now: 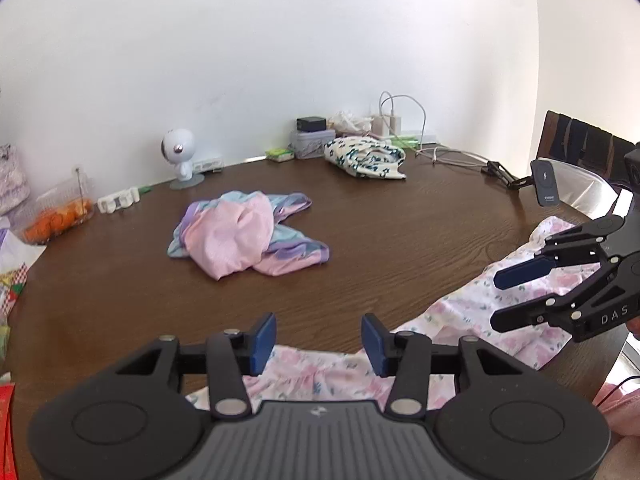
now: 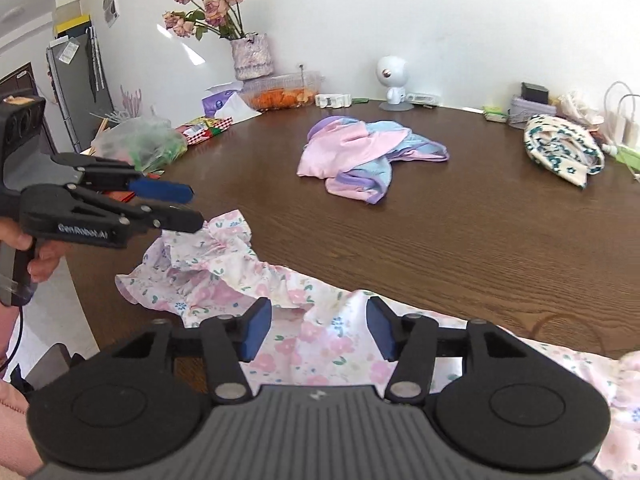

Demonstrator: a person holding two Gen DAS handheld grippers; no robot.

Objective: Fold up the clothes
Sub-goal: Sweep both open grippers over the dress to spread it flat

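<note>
A: Left wrist view?
B: Low and close over the desk (image 1: 360, 216) near edge, facing the back wall.
A: Right wrist?
B: Same height, angled leftward. Both share the pink-and-blue garment (image 1: 248, 236) (image 2: 360, 156) mid-desk.

Left gripper (image 1: 318, 344): black linkage arms, grey ribbed housing, 2 round black discs, silver pivot screws.
Pads (image 1: 264, 344): blue, flat, 2 per gripper.
Right gripper (image 2: 318, 330): same black and grey build, small white logo on the housing.
Markings: "DAS" on the right gripper's side, "GenRobot.AI" on the left's.
Cable (image 2: 12, 344): thin, black.
Sleeve (image 2: 12, 420): pink.
</note>
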